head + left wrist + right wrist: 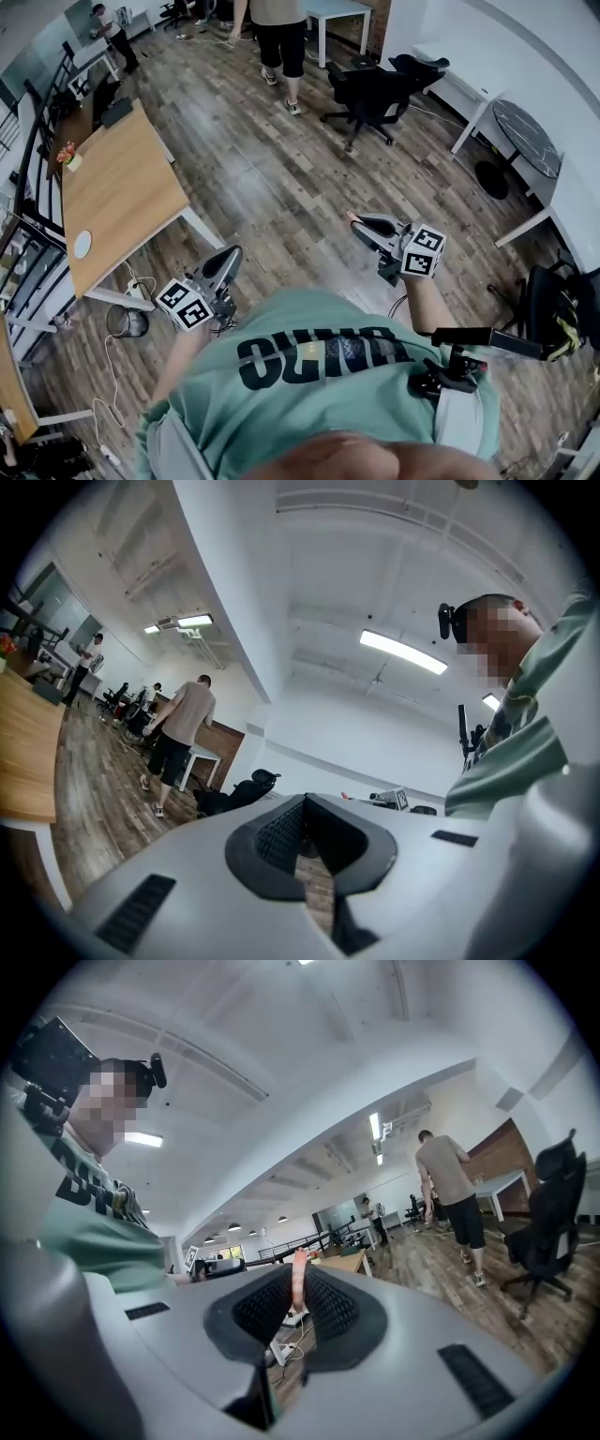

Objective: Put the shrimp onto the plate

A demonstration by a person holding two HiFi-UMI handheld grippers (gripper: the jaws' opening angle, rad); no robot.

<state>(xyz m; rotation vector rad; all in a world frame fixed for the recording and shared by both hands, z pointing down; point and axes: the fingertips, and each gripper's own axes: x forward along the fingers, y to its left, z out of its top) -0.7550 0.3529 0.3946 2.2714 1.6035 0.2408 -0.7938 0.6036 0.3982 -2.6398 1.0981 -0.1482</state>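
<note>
A small pink shrimp (298, 1279) stands upright between the dark pads of my right gripper (299, 1290), which is shut on it. In the head view the right gripper (356, 223) is held out level over the wooden floor, and the shrimp (351, 217) shows as a pink speck at its tip. My left gripper (232, 255) is held level at the left, its jaws together and empty; in its own view the left gripper (302, 806) has its tips meeting. A small white round dish (82, 244), possibly the plate, lies on the wooden table (122, 187) at the left.
A black office chair (375, 89) stands ahead on the plank floor. A person in dark shorts (279, 37) walks at the top. White tables (525, 122) line the right side. A bin (127, 322) and cables sit by the wooden table's leg.
</note>
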